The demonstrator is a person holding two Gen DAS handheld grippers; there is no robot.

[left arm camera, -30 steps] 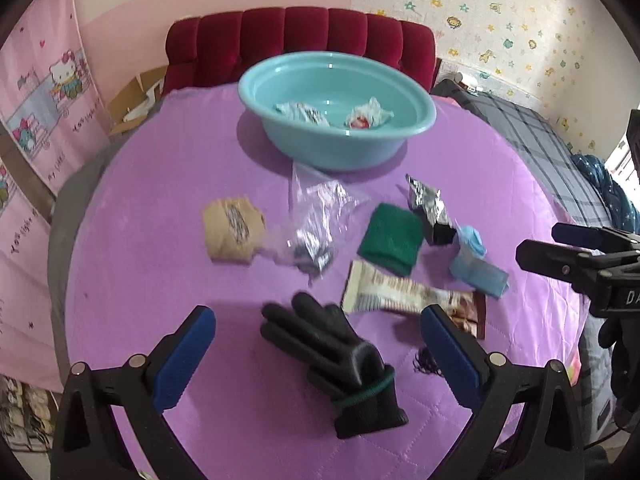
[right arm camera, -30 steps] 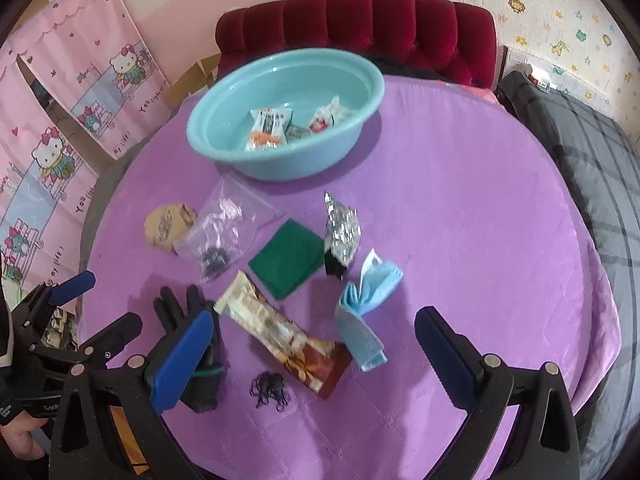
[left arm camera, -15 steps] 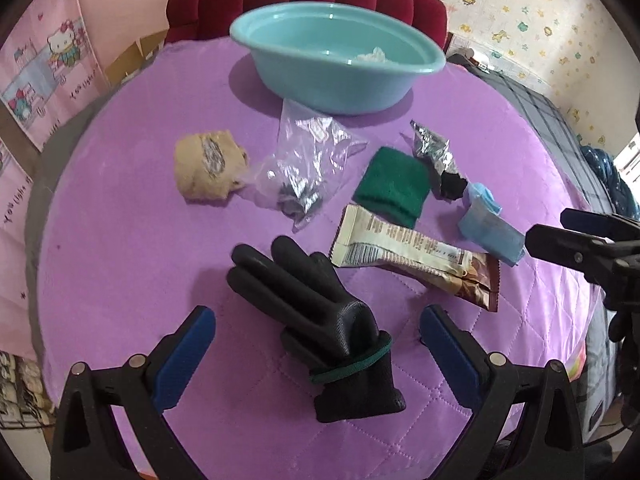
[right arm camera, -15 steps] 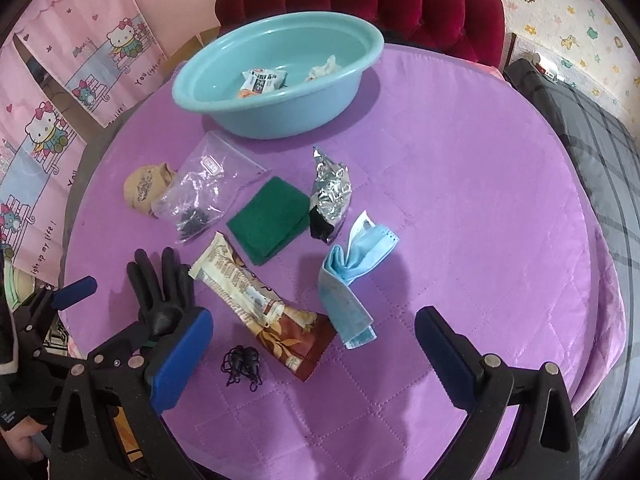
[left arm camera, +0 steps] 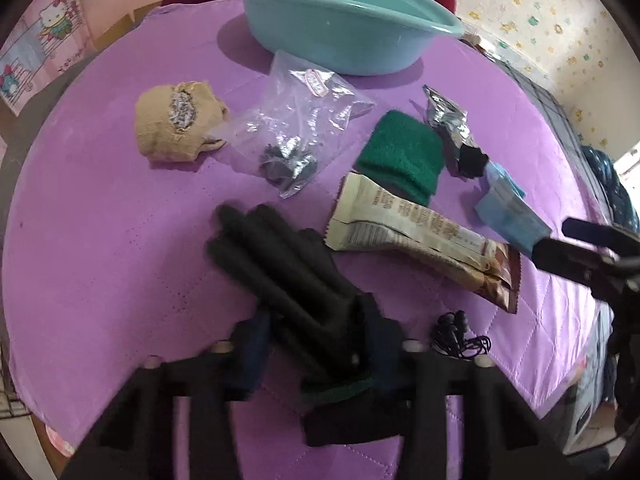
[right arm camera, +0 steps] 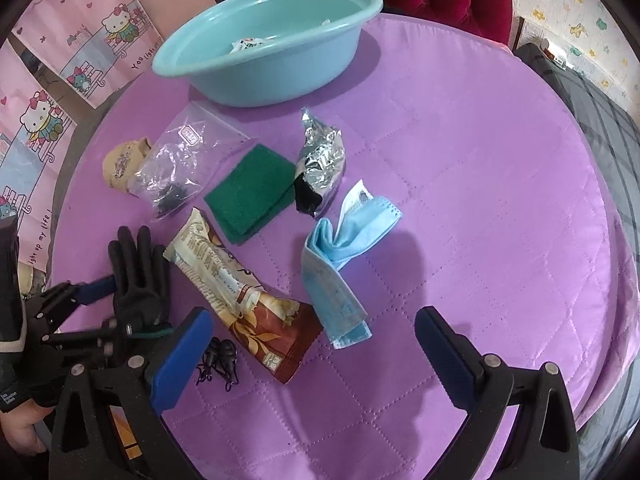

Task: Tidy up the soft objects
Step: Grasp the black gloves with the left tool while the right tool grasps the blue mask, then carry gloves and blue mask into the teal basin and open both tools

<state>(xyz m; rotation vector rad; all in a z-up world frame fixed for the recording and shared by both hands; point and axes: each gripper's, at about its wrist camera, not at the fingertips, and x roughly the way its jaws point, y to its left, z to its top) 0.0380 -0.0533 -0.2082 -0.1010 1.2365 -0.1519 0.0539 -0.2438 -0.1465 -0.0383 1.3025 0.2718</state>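
A black glove (left arm camera: 288, 276) lies on the purple tablecloth (left arm camera: 120, 240), fingers pointing away. My left gripper (left arm camera: 316, 344) straddles its palm and cuff; the jaws are closing and the blue pads touch both sides of the glove. The right wrist view shows the same grip at lower left, left gripper (right arm camera: 108, 308) on the glove (right arm camera: 138, 276). My right gripper (right arm camera: 310, 344) stands open, low over the tail of a blue face mask (right arm camera: 340, 256) and a brown snack wrapper (right arm camera: 240, 292). A green cloth (right arm camera: 250, 192) and a beige fabric bundle (left arm camera: 176, 124) lie farther back.
A teal basin (left arm camera: 328, 36) holding wrappers stands at the back. A clear plastic bag (left arm camera: 300, 128), a foil wrapper (left arm camera: 452, 128) and a small black tangle (left arm camera: 456, 336) also lie on the cloth. A red sofa is behind; a hand holds the left gripper.
Both grippers have come down toward the table. The left jaws, wide before, have drawn in around the black glove. The right jaws stay wide.
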